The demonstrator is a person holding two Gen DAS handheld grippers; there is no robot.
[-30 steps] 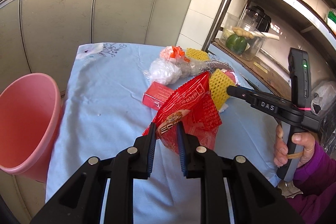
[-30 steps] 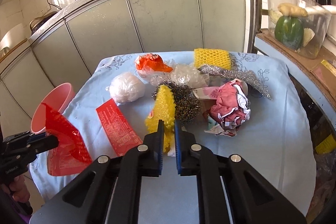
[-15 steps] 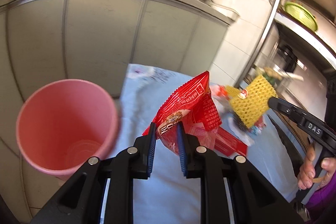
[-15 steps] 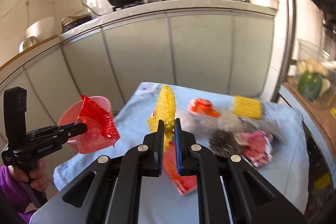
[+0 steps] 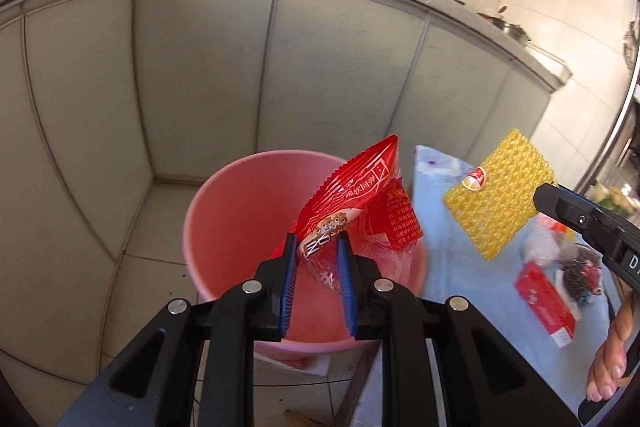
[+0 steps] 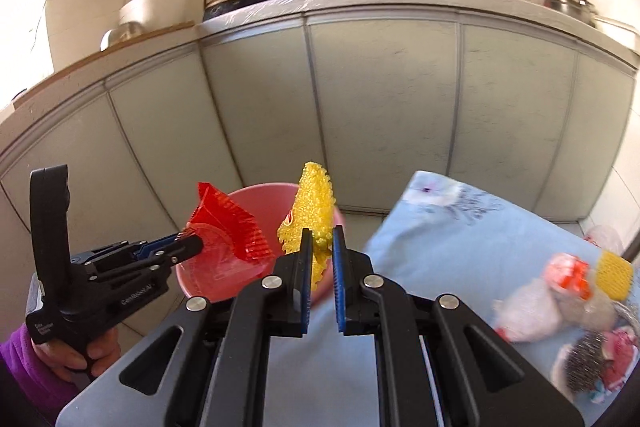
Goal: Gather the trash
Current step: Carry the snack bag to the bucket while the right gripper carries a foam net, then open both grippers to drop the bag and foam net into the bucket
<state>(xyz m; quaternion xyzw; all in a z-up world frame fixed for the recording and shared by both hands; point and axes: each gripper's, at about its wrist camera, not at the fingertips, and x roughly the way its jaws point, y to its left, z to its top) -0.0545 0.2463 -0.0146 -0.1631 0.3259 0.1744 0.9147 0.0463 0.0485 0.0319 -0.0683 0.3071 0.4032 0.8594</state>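
My left gripper (image 5: 318, 247) is shut on a red snack wrapper (image 5: 352, 199) and holds it over the mouth of the pink bin (image 5: 224, 211). In the right wrist view the same wrapper (image 6: 228, 227) hangs above the bin (image 6: 256, 195) from the left gripper (image 6: 192, 245). My right gripper (image 6: 322, 239) is shut on a yellow foam net (image 6: 312, 215), held up near the bin's right rim. That net (image 5: 500, 191) shows at the right of the left wrist view, pinched by the right gripper (image 5: 538, 197).
The blue-clothed table (image 6: 460, 227) stands right of the bin and carries a red box (image 5: 544, 295), a steel scourer (image 6: 588, 355), white plastic wads (image 6: 528, 311), an orange scrap (image 6: 568, 271) and another yellow net (image 6: 614, 271). Grey cabinets (image 5: 200, 87) stand behind. Tiled floor (image 5: 136, 279) surrounds the bin.
Both grippers swung left from the table toward the pink bin, each carrying its piece. The red wrapper now hangs over the bin's mouth, and the yellow net has risen off the table.
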